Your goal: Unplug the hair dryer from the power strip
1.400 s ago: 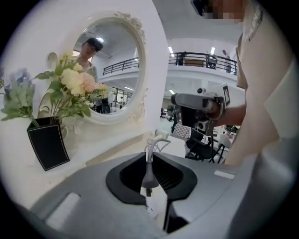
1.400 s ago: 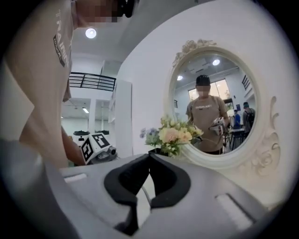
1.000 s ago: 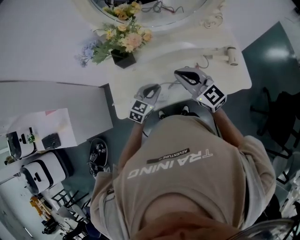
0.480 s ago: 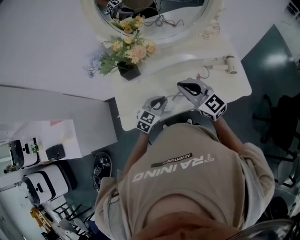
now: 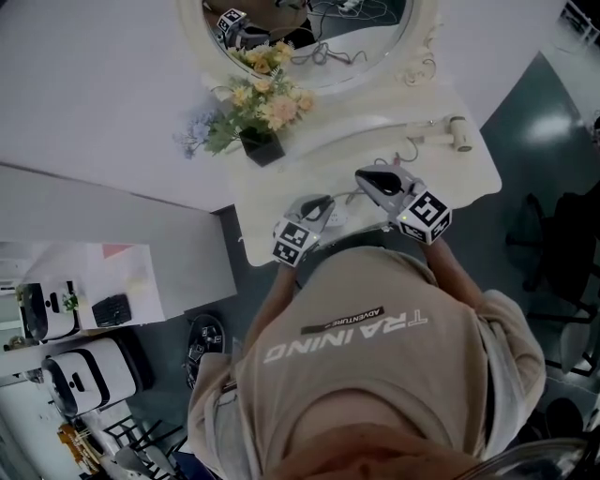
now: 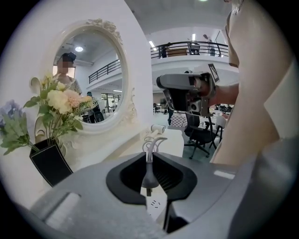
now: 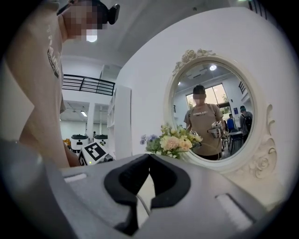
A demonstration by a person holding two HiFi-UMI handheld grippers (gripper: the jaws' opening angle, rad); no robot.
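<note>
My view drifted back
More mirror [image 5: 309,28] shows; table [image 5: 469,178], left gripper [image 5: 319,202] and right gripper [image 5: 367,176] sit lower in frame.

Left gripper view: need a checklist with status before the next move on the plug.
1. Left gripper closed on the plug: ok, the plug sits between its jaws.
2. Plug clear of the power strip: cannot tell; a dark prong shows below the plug body, above the socket holes.
3. Cord slack toward the hair dryer: ok, it loops loosely.
4. Right gripper free: ok, jaws together, nothing held.
5. Power strip held down: cannot tell from any view.
6. Flower vase out of the way: ok, it stands off to the left.
</note>
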